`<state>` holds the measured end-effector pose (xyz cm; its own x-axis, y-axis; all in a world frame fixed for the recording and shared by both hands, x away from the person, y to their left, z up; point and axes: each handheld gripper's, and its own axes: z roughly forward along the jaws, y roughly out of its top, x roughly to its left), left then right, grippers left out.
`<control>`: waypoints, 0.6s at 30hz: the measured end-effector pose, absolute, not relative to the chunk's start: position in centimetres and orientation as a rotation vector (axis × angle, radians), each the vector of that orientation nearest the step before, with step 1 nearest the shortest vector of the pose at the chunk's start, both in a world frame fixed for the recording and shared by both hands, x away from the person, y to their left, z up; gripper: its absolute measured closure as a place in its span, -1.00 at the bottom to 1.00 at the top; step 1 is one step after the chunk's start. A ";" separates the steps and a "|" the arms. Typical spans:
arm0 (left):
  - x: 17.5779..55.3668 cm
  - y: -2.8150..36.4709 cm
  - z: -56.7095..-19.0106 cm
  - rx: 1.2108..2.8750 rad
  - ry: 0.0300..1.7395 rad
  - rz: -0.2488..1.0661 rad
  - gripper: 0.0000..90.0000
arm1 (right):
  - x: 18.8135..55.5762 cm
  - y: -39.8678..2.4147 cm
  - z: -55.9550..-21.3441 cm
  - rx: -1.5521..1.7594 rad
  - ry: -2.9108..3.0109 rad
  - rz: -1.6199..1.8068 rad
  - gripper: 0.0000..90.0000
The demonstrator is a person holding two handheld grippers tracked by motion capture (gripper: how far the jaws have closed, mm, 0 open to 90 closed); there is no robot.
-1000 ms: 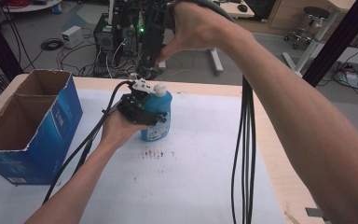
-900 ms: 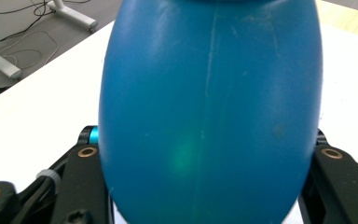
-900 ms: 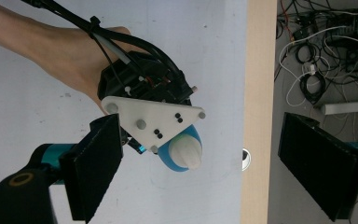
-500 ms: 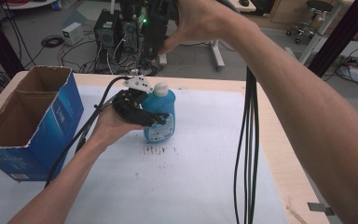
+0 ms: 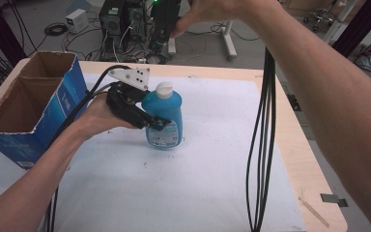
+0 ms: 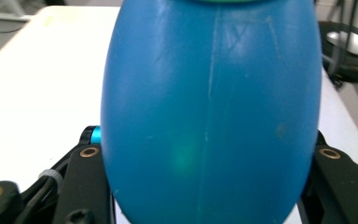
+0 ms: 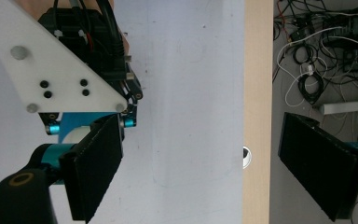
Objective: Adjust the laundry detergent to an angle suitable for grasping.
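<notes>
Wide bench (image 5: 212,193) under a white sheet; open cardboard box (image 5: 34,104) at its left edge. Upright near the middle, a blue bottle (image 5: 163,116) with a white cap (image 5: 164,89). Left gripper (image 5: 147,121) clamped on the bottle's body, fingers (image 6: 88,186) pressed against both curved sides. Right gripper (image 7: 200,172) raised high above the bench's far edge, fingers (image 7: 319,163) spread wide, empty. Likely risk: smooth rounded plastic slipping or twisting under a low grip, tipping the bottle if lifted quickly.
</notes>
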<state>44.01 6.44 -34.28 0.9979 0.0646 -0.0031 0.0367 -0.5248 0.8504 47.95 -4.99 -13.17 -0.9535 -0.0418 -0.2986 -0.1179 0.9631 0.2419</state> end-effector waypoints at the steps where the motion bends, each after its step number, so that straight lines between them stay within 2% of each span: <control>1: 44.0 6.4 -34.4 2.136 0.045 0.028 -0.01 | 47.9 -5.0 -13.2 -0.116 2.820 0.372 -0.71; 18: 42.9 5.8 -35.3 2.186 -0.155 -0.053 -0.02 | 47.8 -4.7 -13.8 -0.138 2.826 0.361 -0.71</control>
<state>42.94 5.77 -35.27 0.9911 -0.1314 0.0195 -0.0920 -0.5739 0.8138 47.79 -4.74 -13.81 -0.9538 -0.0577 -0.2947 -0.1299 0.9641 0.2316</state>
